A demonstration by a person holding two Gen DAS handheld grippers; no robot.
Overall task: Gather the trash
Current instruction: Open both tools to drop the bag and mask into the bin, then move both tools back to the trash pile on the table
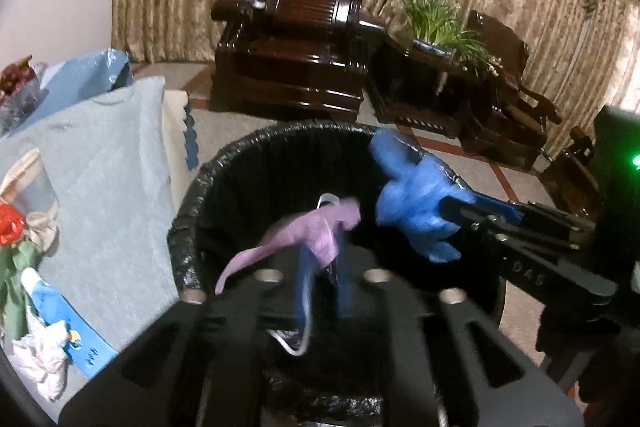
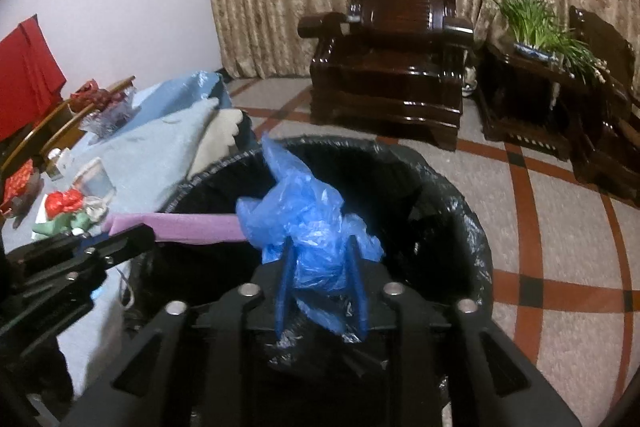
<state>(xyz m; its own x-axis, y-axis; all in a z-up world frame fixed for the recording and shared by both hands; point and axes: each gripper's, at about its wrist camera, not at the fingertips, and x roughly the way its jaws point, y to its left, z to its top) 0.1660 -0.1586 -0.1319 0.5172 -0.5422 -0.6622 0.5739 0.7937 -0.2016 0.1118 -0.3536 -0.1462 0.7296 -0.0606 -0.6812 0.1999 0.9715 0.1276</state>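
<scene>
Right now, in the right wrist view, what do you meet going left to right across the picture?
Red cloth → purple strip → blue bag → armchair → plant.

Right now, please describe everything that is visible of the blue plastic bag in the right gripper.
The blue plastic bag is thin, glossy, crumpled film bunched into an irregular wad with one pointed corner sticking up. The right gripper holds it, its two blue fingers pressing the bag's lower part from both sides. It hangs above the open mouth of the trash bin, which is lined with black film, and does not rest on the rim. A purple strip held by the left gripper reaches the bag's left side; contact is unclear.
</scene>
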